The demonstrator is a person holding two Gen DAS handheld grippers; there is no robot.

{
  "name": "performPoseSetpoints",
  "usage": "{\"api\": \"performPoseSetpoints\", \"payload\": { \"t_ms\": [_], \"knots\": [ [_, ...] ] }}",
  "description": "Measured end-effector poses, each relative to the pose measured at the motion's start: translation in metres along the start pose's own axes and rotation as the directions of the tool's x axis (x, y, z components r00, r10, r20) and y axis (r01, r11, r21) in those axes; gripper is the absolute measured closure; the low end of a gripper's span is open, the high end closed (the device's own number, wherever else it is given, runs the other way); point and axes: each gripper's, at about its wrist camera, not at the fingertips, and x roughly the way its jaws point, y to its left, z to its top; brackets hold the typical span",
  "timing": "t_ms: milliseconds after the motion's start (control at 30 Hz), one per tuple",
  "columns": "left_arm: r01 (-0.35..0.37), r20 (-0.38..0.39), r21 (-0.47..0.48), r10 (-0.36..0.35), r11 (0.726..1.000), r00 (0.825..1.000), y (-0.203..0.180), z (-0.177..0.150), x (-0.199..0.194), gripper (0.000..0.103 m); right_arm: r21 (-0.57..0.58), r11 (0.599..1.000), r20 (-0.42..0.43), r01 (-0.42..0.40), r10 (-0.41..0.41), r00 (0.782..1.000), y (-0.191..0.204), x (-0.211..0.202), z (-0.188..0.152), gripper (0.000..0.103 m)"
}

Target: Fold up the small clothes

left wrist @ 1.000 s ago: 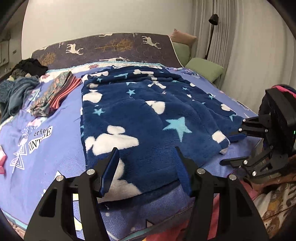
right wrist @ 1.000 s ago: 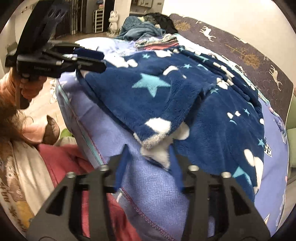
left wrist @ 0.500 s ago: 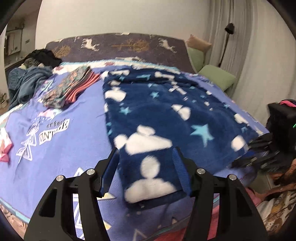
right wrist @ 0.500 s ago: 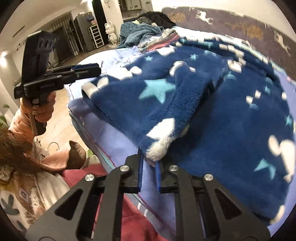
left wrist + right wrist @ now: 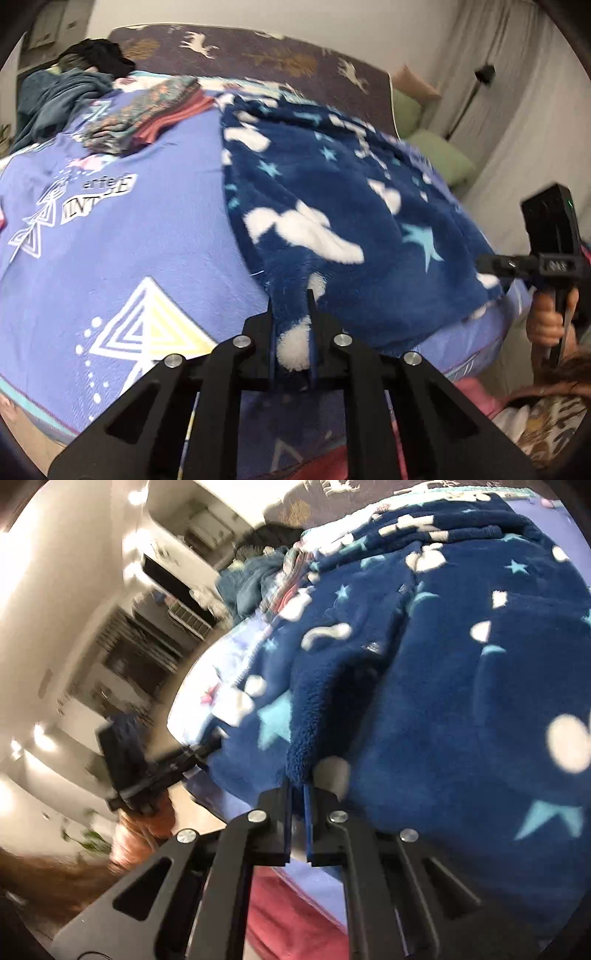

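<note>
Left gripper (image 5: 291,332) closing on fleece garment (image 5: 343,206), folded pile (image 5: 147,114) left-view only

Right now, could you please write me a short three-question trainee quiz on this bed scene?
1. True or false: the left gripper, its jaws closing, has the blue fleece garment between them.
2. What does the right gripper pinch? A) green pillow B) fleece garment C) lamp
3. Fill in: the folded stack of clothes lies on the ____ bedspread.

Key: 1 true; 2 B; 3 purple.
</note>
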Motion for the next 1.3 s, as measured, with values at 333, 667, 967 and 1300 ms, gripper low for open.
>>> {"api": "performPoseSetpoints", "payload": {
  "t_ms": [333, 667, 967, 1300],
  "knots": [
    [0.050, 0.012, -0.054, -0.049, 0.997, 0.999, 0.009, -0.005, -0.011, 0.057, -0.004, 0.971, 0.111, 0.240, -0.238, 0.965, -0.006, -0.066, -0.017, 0.050],
    [0.157, -0.018, -0.095, -0.159, 0.983, 0.987, 0.012, 0.000, 0.011, 0.042, 0.459, 0.862, 0.165, 0.215, -0.320, 0.933, -0.117, -0.147, -0.058, 0.048],
    [0.241, 0.099, -0.087, -0.232, 0.967, 0.968, -0.008, 0.019, -0.010, 0.094, 0.402, 0.915, 0.200, 0.032, -0.121, 0.972, -0.111, -0.119, -0.028, 0.092],
    [0.266, 0.287, 0.074, -0.276, 0.961, 0.917, -0.050, 0.039, -0.100, 0.093, 0.084, 0.992, 0.473, 0.098, -0.126, 0.872, -0.005, -0.219, -0.029, 0.091]
  ]
}}
